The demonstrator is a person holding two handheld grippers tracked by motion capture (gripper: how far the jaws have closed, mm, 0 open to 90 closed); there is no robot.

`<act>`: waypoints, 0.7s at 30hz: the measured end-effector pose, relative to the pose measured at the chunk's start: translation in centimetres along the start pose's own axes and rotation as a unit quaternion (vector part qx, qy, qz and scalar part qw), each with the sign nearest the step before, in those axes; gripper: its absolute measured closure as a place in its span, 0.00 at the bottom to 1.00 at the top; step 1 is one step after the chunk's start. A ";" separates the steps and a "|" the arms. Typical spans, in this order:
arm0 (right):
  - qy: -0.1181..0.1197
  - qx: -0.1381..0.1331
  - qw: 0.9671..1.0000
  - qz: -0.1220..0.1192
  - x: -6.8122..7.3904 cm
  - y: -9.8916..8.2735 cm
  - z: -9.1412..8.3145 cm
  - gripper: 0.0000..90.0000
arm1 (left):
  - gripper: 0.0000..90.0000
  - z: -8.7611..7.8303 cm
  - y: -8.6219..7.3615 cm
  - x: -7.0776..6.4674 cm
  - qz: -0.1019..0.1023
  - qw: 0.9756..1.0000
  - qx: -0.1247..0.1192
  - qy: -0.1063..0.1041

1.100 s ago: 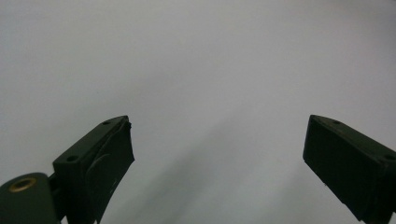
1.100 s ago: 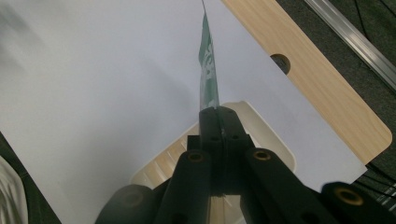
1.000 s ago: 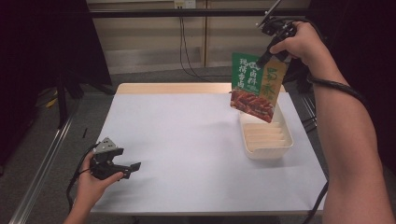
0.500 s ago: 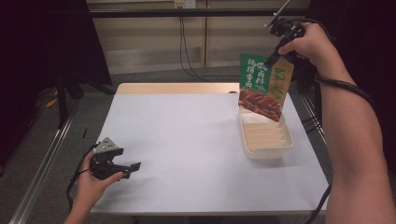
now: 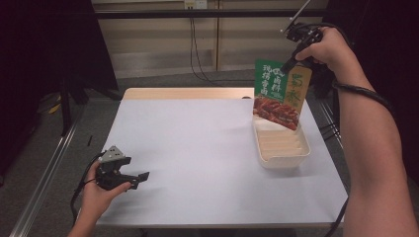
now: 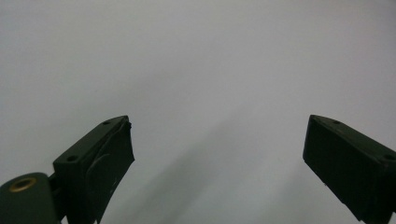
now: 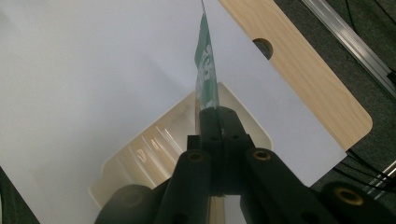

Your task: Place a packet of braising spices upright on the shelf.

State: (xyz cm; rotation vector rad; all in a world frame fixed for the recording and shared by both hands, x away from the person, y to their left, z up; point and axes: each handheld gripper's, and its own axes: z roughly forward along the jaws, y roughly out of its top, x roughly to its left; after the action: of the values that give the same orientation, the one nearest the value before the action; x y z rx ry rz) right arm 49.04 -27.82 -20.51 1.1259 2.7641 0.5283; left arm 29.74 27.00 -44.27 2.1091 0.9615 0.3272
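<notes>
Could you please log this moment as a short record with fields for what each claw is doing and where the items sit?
right claw: shut on top edge of the food packet, held in the air
packet position: hanging above the far end of the cream tray
tray contents: none seen
left claw: open, low over the white table, holding nothing

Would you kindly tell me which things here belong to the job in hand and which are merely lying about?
In the job:
- right gripper, fingers shut on the food packet
- cream tray beneath the packet

Not in the job:
- left gripper, fingers open, resting on the table
- cables on the floor behind
</notes>
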 end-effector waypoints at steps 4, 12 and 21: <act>-0.005 -0.002 1.000 0.000 -0.3 -0.1 0.3 1.00 | 0.09 0.0 0.0 0.0 -0.003 1.000 -0.001 0.000; -0.015 -0.007 1.000 -0.011 -0.6 -0.2 0.5 1.00 | 0.09 0.1 0.0 -0.1 -0.004 1.000 0.000 -0.003; -0.015 -0.007 1.000 -0.012 -0.6 0.3 0.4 1.00 | 0.09 0.1 0.0 0.0 0.001 1.000 0.003 -0.004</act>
State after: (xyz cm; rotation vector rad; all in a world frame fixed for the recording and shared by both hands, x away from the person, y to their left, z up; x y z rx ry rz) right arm 49.82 -27.92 -20.79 1.0884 2.7397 0.5216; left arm 29.74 26.95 -44.35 2.1160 0.9564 0.3182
